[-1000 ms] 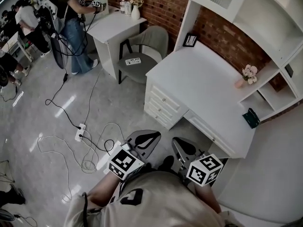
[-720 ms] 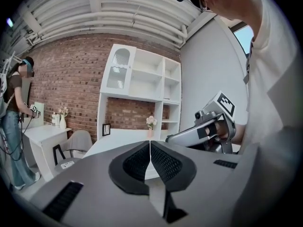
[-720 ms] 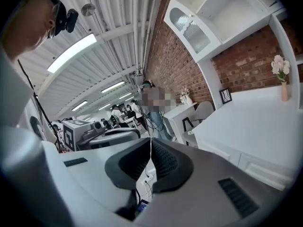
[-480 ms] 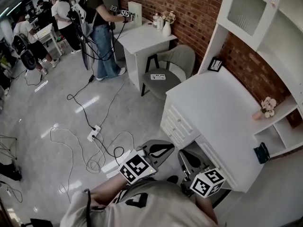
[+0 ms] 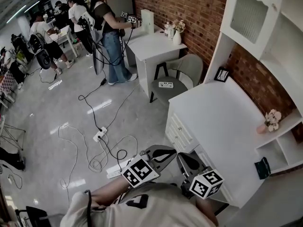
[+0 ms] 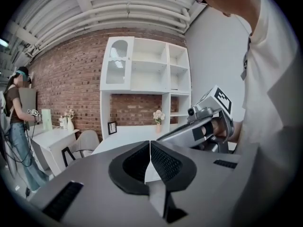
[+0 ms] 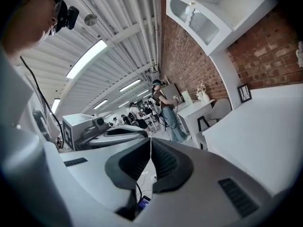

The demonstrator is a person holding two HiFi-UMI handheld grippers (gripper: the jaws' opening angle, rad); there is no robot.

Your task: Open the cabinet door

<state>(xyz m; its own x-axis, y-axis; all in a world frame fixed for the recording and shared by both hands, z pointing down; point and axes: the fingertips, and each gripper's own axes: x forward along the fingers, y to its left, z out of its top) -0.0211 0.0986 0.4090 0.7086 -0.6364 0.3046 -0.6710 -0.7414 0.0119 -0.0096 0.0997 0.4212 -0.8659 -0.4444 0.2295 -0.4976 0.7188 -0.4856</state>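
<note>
The white cabinet door [image 5: 251,15] with a ribbed glass pane sits shut, high on the shelf unit above the white desk [image 5: 222,122]. It also shows in the left gripper view as the arched glass door [image 6: 117,65] and in the right gripper view as the cabinet door [image 7: 199,20] overhead. My left gripper [image 5: 166,151] and right gripper [image 5: 183,159] are held side by side close to my body, well short of the desk's near corner. The left gripper's jaws [image 6: 150,142] are shut and hold nothing. The right gripper's jaws [image 7: 151,140] are likewise shut and hold nothing.
The desk has drawers [image 5: 180,131], a picture frame [image 5: 221,74] and a flower vase [image 5: 270,121]. A grey chair [image 5: 182,72] and a second desk [image 5: 151,44] stand beyond. A person [image 5: 111,32] stands there. Cables and a power strip [image 5: 99,135] lie on the floor.
The head view has swung, so the desk and cabinet sit further right and more of the room shows at left. Both grippers shifted a little with my body and stayed shut.
</note>
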